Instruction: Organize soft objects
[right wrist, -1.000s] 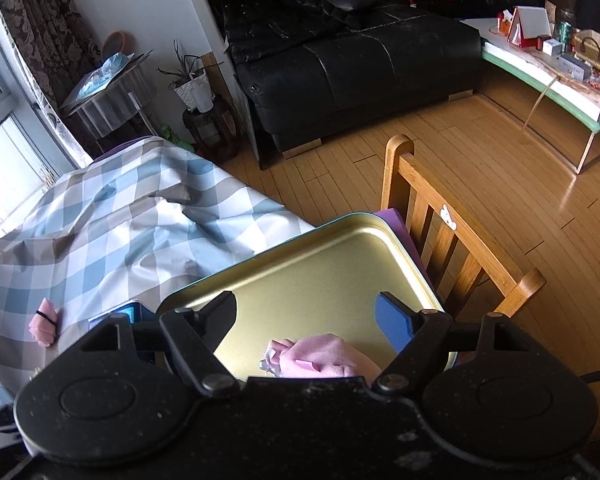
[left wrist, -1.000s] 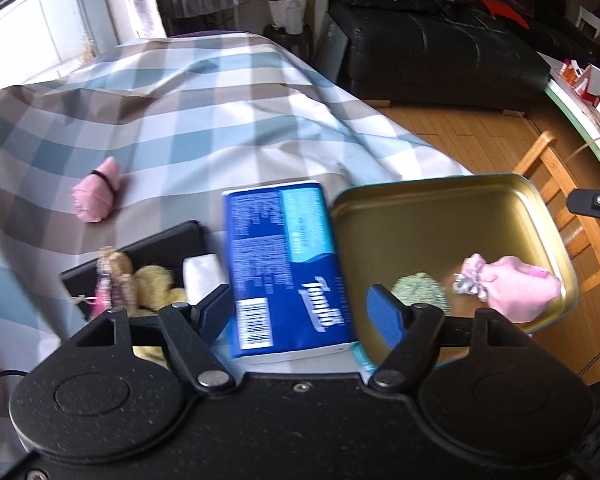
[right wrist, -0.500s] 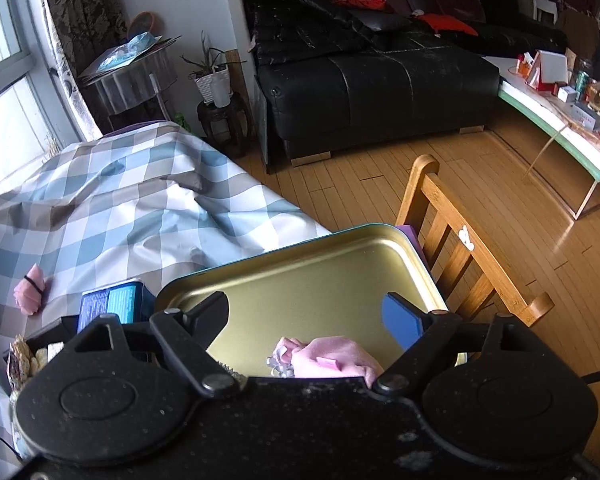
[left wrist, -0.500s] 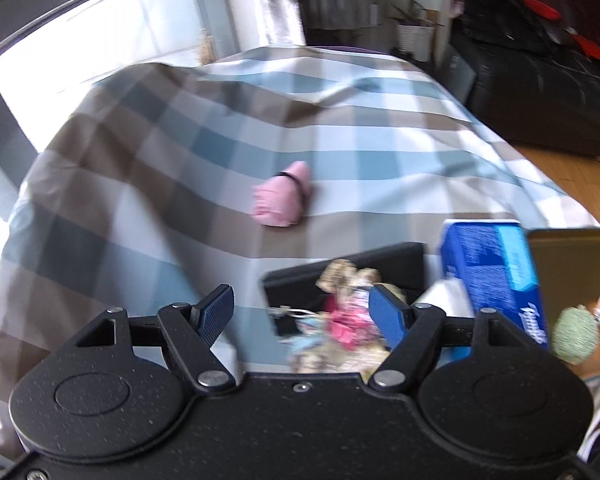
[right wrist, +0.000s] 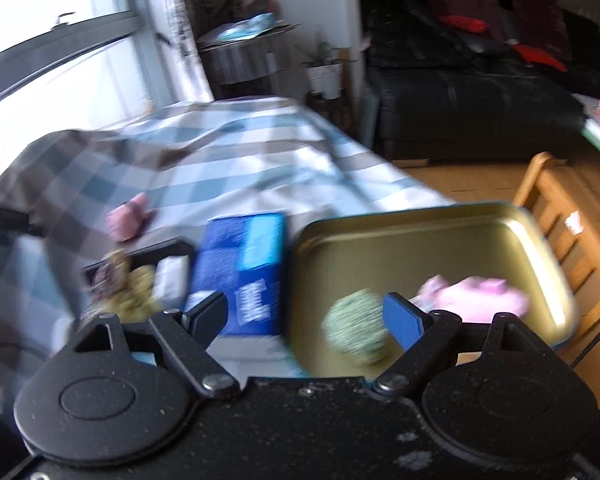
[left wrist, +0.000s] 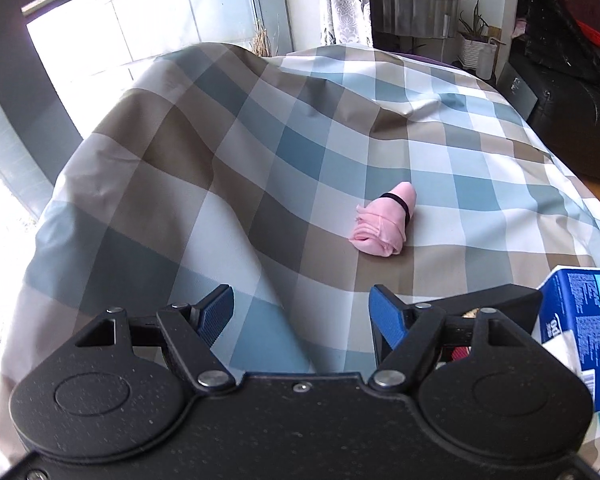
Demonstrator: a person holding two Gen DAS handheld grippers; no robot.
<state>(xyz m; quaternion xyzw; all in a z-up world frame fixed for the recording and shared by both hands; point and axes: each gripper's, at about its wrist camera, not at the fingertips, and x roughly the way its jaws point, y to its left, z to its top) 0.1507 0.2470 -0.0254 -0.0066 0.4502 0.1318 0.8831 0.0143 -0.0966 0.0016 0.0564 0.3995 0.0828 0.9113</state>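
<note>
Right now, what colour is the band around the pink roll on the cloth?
Black, around the pink roll near its narrower end; clearest in the left wrist view.

A checked cloth (left wrist: 260,152) in brown, teal, pale blue and white is covering the table. Lying on it is a pink rolled bundle (left wrist: 382,224) ringed by a black band. Right of that bundle a blue tissue pack (right wrist: 246,272) is showing white lettering; beyond it a gold tray (right wrist: 420,240) is holding a speckled green ball (right wrist: 354,330) and a pink pouch (right wrist: 476,294).
</note>
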